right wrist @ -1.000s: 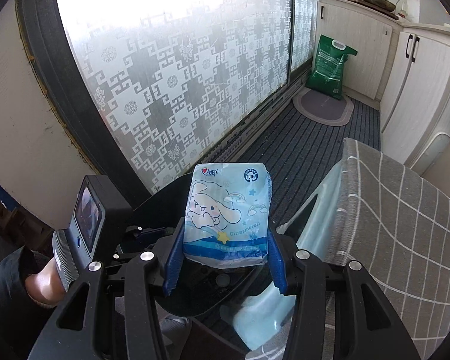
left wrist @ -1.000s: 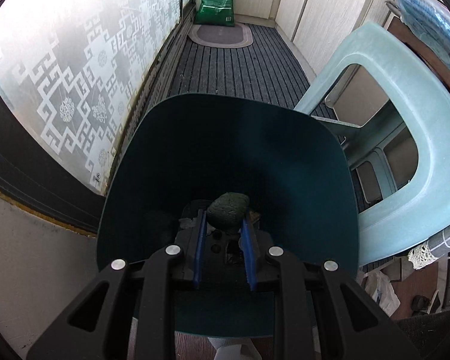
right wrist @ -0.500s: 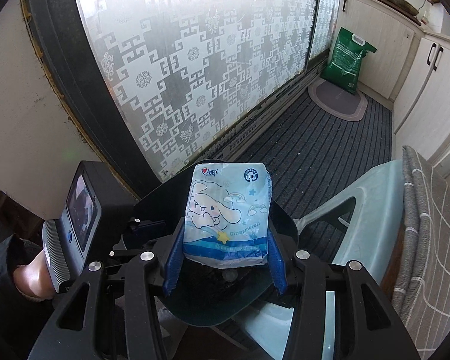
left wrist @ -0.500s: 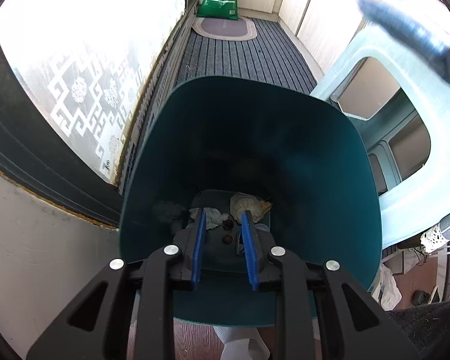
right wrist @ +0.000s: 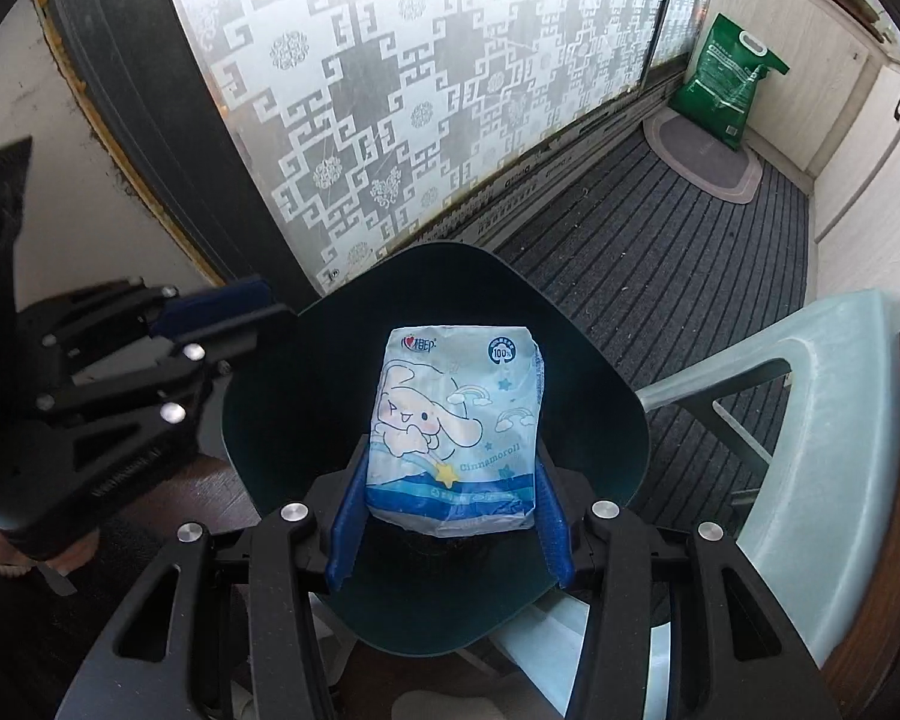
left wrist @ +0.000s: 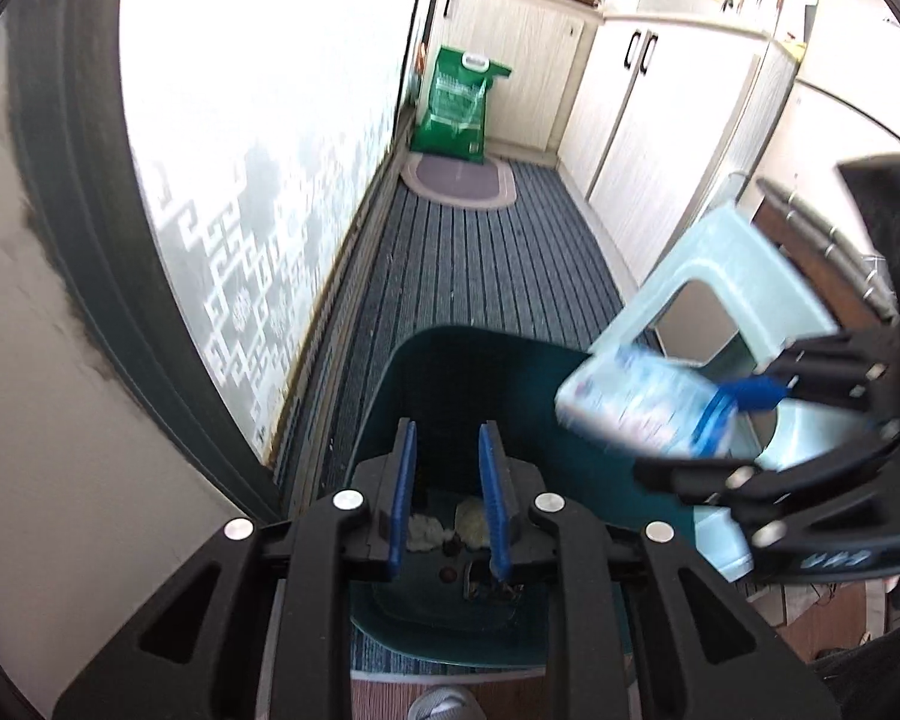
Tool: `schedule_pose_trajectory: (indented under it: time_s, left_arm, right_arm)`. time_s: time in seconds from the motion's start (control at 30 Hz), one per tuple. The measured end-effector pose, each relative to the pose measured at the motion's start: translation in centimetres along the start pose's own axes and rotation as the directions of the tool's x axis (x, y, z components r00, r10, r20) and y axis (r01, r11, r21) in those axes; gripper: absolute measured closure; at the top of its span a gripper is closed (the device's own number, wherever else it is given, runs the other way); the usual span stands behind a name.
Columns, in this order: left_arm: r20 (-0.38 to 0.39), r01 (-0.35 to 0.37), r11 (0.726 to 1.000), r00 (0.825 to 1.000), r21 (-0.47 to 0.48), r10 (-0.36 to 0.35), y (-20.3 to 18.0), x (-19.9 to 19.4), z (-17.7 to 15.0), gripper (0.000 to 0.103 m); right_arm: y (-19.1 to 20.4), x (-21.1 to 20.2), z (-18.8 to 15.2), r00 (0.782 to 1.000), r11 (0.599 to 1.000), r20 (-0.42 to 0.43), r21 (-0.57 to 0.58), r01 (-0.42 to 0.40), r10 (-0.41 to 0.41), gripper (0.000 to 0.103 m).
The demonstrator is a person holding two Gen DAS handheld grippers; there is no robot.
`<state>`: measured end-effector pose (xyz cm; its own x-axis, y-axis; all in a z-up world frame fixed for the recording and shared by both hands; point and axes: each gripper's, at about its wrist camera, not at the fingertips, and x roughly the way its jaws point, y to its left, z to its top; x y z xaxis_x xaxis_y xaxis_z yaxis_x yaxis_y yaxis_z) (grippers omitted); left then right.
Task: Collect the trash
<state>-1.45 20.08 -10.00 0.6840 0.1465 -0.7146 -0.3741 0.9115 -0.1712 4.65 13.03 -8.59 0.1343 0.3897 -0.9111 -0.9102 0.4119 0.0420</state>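
A pale blue plastic tissue packet printed with a cartoon rabbit-eared character [right wrist: 456, 426] is clamped by its lower end between the blue fingers of the right gripper [right wrist: 450, 525]. Its long axis runs straight out along the fingers, pointing down into the mouth of a dark teal plastic waste bin [right wrist: 600, 372] directly beneath it. The packet hangs over the opening, not yet inside. Crumpled pale scraps [left wrist: 444, 531] lie on the bin's bottom. The left gripper [left wrist: 444, 504] hovers over the bin's near edge, its fingers narrow with nothing between them, having just closed slightly. The right hand is plainly the one placed to release. A light blue plastic stool [right wrist: 822, 420] stands just beside the bin on the dark striped floor mat [right wrist: 660, 228].
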Motion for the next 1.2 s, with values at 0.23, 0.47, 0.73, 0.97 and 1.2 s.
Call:
schedule_pose_trajectory:
  time_s: [0.23, 0.47, 0.73, 0.97, 1.2]
  left_arm:
    - [0.095, 0.008, 1.000, 0.995, -0.007, -0.007, -0.3, -2.6, 0.9, 0.080]
    - [0.120, 0.036, 0.999, 0.992, 0.027, -0.039, -1.1, -3.5, 1.6, 0.080]
    - [0.138, 0.059, 0.998, 0.988, 0.031, -0.063, -1.3, -4.9, 1.9, 0.080]
    - [0.227, 0.076, 0.996, 0.970, 0.050, -0.085, -2.2, -8.6, 2.6, 0.076]
    - [0.273, 0.029, 0.998, 0.961, 0.064, -0.045, -2.7, -11.4, 2.0, 0.067]
  right_arm:
    - [0.6, 3.3, -1.3, 0.994, 0.999, -0.111, -0.045, 0.001, -0.006, 0.054]
    - [1.0, 6.3, -3.1, 0.975, 0.996, -0.220, -0.085, -0.019, 0.000, 0.049]
    - [1.1, 5.9, -3.6, 0.978, 0.996, -0.208, -0.082, -0.033, 0.016, 0.053]
    - [1.7, 3.0, -3.1, 0.994, 0.997, -0.112, -0.071, -0.024, 0.016, 0.071]
    - [1.2, -5.2, -3.2, 0.992, 0.999, 0.128, -0.054, -0.009, 0.015, 0.073]
